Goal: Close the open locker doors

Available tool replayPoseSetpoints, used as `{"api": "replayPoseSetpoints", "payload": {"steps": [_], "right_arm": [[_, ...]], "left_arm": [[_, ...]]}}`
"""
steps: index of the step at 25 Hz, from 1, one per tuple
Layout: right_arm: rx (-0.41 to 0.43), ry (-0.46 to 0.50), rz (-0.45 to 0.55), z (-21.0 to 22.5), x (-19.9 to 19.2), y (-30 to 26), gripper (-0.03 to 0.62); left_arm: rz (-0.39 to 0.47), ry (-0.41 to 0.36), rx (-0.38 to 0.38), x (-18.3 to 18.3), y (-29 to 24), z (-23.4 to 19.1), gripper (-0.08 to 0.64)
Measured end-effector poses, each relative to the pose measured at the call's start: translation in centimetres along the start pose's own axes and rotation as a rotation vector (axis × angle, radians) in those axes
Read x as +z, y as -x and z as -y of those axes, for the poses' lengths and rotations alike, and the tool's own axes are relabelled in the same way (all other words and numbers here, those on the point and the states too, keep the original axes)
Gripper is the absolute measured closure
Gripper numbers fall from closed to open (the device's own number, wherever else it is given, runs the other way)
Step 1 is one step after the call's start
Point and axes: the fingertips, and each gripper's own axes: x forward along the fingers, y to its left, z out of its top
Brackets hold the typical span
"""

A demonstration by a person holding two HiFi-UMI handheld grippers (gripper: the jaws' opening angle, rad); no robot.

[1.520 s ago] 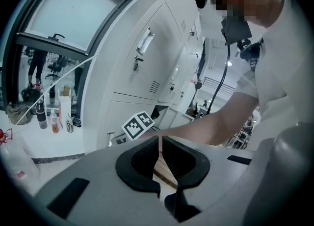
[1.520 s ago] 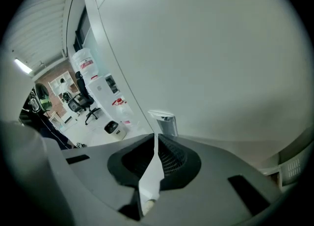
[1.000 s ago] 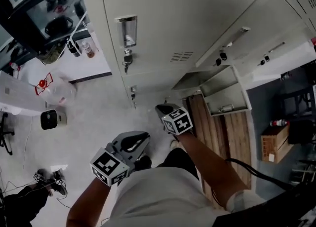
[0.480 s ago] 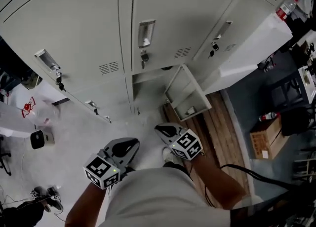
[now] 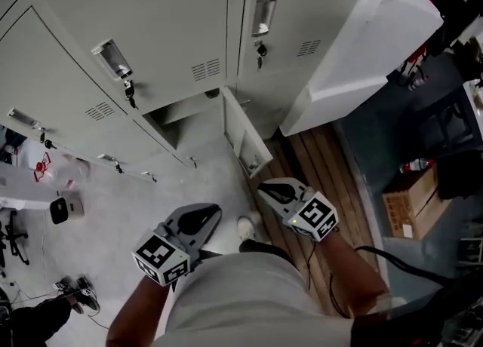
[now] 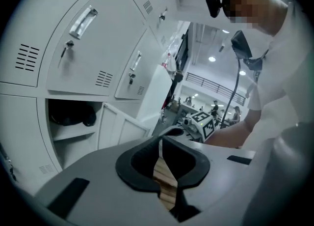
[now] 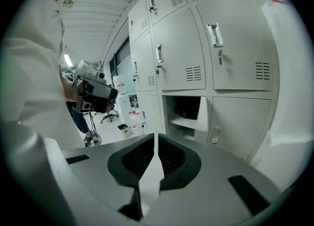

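Observation:
A bank of pale grey lockers (image 5: 166,13) fills the top of the head view. One bottom-row compartment (image 5: 175,115) stands open, its door (image 5: 243,136) swung out toward me. Both grippers hang low by the person's waist, well short of that door. My left gripper (image 5: 207,213) is shut and empty. My right gripper (image 5: 268,187) is shut and empty too, the nearer one to the door. The left gripper view shows the open compartment (image 6: 73,119) and its door (image 6: 120,127). In the right gripper view they appear straight ahead as compartment (image 7: 182,109) and door (image 7: 204,114).
A tall white cabinet (image 5: 355,44) juts out right of the lockers. Wooden floor boards (image 5: 317,161) run beneath the open door. A cardboard box (image 5: 407,213) and a fire extinguisher (image 5: 416,164) sit at the right. A small white device (image 5: 64,208) lies at the left.
The head view has swung, so the lockers and the open door slid from the right toward the middle of the picture. Both grippers stayed shut and low by the waist.

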Motion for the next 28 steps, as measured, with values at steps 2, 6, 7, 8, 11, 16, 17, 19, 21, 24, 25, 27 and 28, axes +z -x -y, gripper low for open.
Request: {"api": "replayPoseSetpoints", "payload": {"steps": [2, 6, 7, 8, 11, 16, 17, 19, 21, 24, 25, 27, 28], "right_arm": [[-0.002, 0.002, 0.006, 1.8, -1.0, 1.5, 0.563], [-0.008, -0.029, 0.012, 5.5, -3.6, 3.3, 0.561], [-0.005, -0.038, 0.015, 6.3, -4.1, 3.4, 0.561], [0.0, -0.046, 0.017, 7.0, -4.7, 3.2, 0.561], [0.025, -0.065, 0.01, 8.5, -6.7, 2.0, 0.561], [0.118, -0.06, -0.03, 9.7, -9.5, -0.9, 0.561], [0.138, -0.054, -0.036, 9.8, -9.9, -1.4, 0.56], [0.185, -0.046, -0.056, 9.7, -10.8, -2.3, 0.537], [0.234, -0.035, -0.085, 9.4, -11.8, -3.2, 0.509], [0.273, -0.001, -0.124, 9.5, -13.2, -4.4, 0.509], [0.281, 0.004, -0.131, 9.7, -13.6, -4.9, 0.509], [0.3, 0.008, -0.139, 10.1, -14.2, -5.6, 0.501], [0.312, 0.015, -0.144, 10.1, -14.4, -5.9, 0.493]], "left_arm": [[-0.01, 0.01, 0.005, -0.3, -1.6, 1.0, 0.529], [-0.047, 0.022, -0.009, -0.8, -4.2, 2.9, 0.529], [-0.056, 0.017, -0.016, -0.7, -4.6, 3.3, 0.529], [-0.066, 0.009, -0.023, -0.6, -4.9, 3.5, 0.529], [-0.092, -0.007, -0.02, -0.3, -5.2, 3.5, 0.529], [-0.138, -0.003, 0.005, -0.6, -6.0, 3.2, 0.529], [-0.147, -0.005, 0.01, -0.6, -6.3, 3.2, 0.529], [-0.158, -0.007, 0.014, -0.6, -6.7, 3.4, 0.529], [-0.174, -0.006, 0.017, -0.8, -7.0, 3.4, 0.529], [-0.182, 0.001, 0.03, -0.6, -7.5, 3.0, 0.529], [-0.184, 0.002, 0.033, -0.5, -7.7, 2.9, 0.529], [-0.192, -0.001, 0.037, -0.5, -8.0, 2.8, 0.529], [-0.199, -0.003, 0.038, -0.6, -8.1, 2.8, 0.529]]}}
